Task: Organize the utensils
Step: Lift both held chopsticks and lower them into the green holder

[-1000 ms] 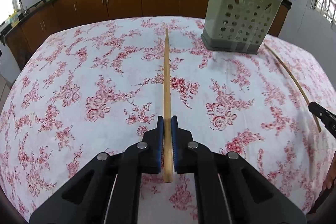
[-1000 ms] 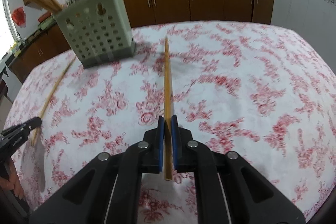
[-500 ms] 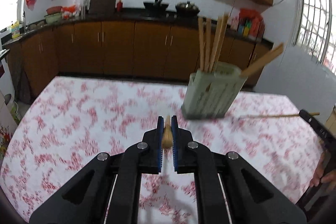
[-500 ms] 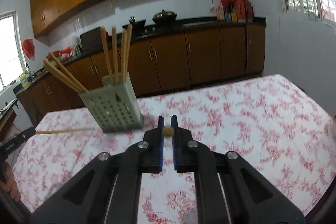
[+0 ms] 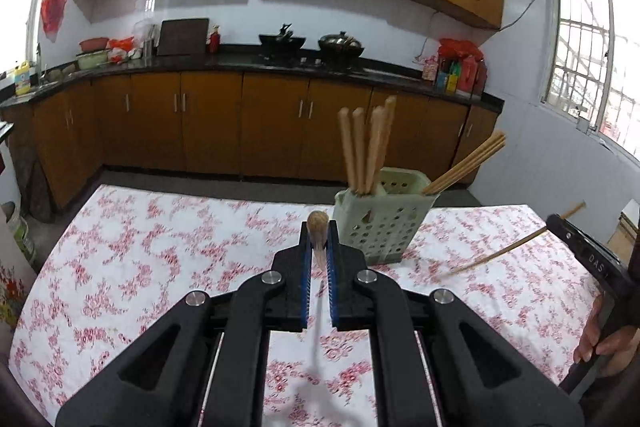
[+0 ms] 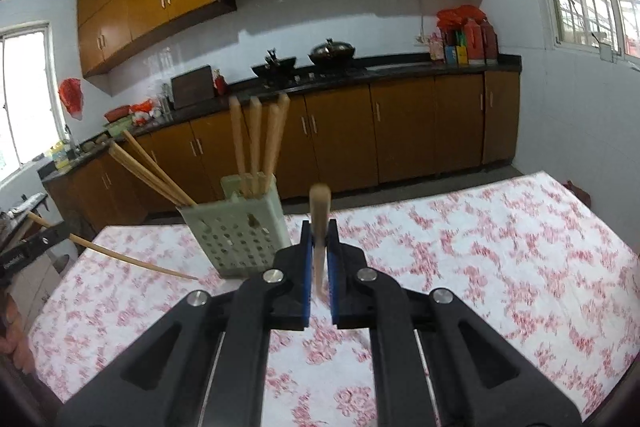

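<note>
I am lifting both chopsticks off the surface, jaws clenched on each, aiming them toward the holder [image 5: 384, 215]

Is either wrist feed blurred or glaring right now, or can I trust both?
Left wrist view: chopstick tip and holder slightly soft, window blown out. Right wrist view: tablecloth smeared by motion blur, held chopstick blurred, windows glaring; fisheye bends both.

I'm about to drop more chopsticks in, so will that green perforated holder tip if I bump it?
Possibly. The holder is tall, thin-looking perforated plastic, so probably light. Its chopsticks lean out over one side, which may pull it that way. The tablecloth might let it slide instead.
</note>
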